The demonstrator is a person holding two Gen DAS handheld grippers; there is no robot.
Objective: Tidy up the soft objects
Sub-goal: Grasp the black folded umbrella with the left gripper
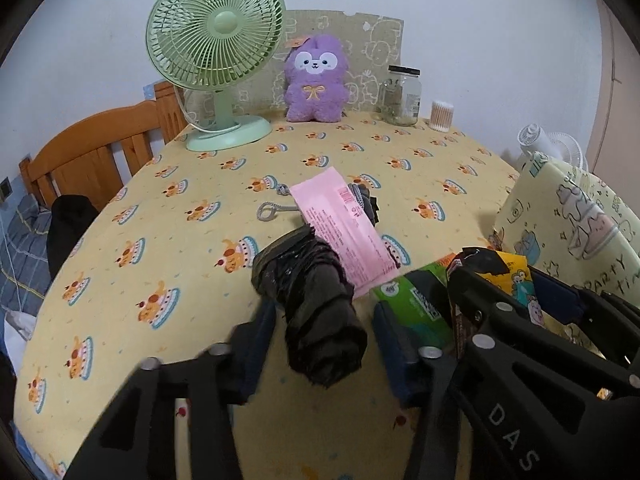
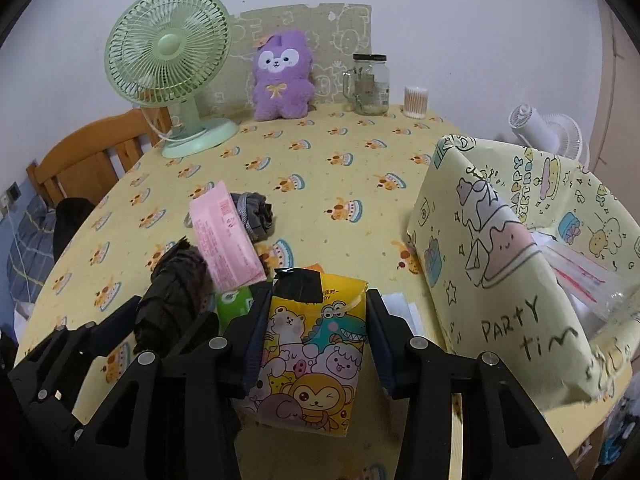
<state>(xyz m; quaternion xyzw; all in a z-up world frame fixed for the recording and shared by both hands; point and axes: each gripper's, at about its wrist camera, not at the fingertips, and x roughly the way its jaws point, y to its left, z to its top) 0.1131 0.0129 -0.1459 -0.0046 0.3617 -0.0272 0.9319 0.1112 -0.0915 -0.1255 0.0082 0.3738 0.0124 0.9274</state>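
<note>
Jaws of my right gripper clamp the yellow cartoon tissue pack, lifted above the tablecloth. My left gripper has the black folded umbrella between its fingers, but I cannot tell whether the pads press it. Beyond lie a green pack, a pink pack and a grey bundle. A decorated box stands right; farthest back sit the purple plush and green fan.
</note>
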